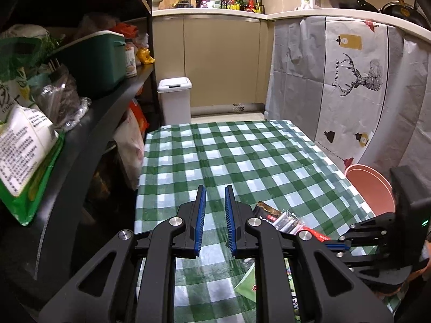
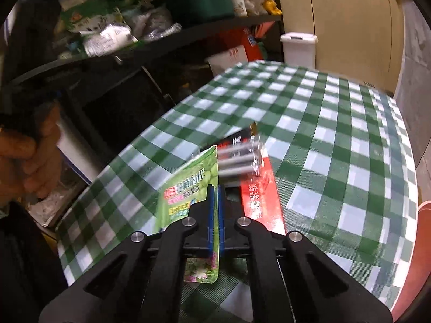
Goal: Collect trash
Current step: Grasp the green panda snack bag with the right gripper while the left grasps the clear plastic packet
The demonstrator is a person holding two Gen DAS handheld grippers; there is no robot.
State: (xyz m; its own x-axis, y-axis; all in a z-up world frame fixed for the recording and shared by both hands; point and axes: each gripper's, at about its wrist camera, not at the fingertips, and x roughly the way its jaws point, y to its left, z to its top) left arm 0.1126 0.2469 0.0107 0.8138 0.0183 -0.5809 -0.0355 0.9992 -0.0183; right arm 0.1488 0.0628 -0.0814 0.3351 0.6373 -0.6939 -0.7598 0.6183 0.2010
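A green snack wrapper [image 2: 188, 185] is held upright over the green checked table [image 2: 323, 123], pinched at its right edge by my right gripper [image 2: 215, 188], which is shut on it. A red and black wrapper [image 2: 258, 185] with a crinkled silver end lies on the cloth just right of it. In the left wrist view my left gripper [image 1: 215, 191] is open and empty above the table [image 1: 242, 148]. The red and black wrapper [image 1: 285, 220] lies to its right, the green wrapper [image 1: 247, 285] shows under its right arm, and the right gripper [image 1: 336, 246] sits further right.
A pink bin [image 1: 371, 188] stands off the table's right edge, also in the right wrist view [image 2: 423, 231]. A white lidded bin [image 1: 175, 99] stands beyond the far edge. A black shelf [image 1: 89, 123] packed with bags runs along the left. A curtain [image 1: 336, 80] hangs at right.
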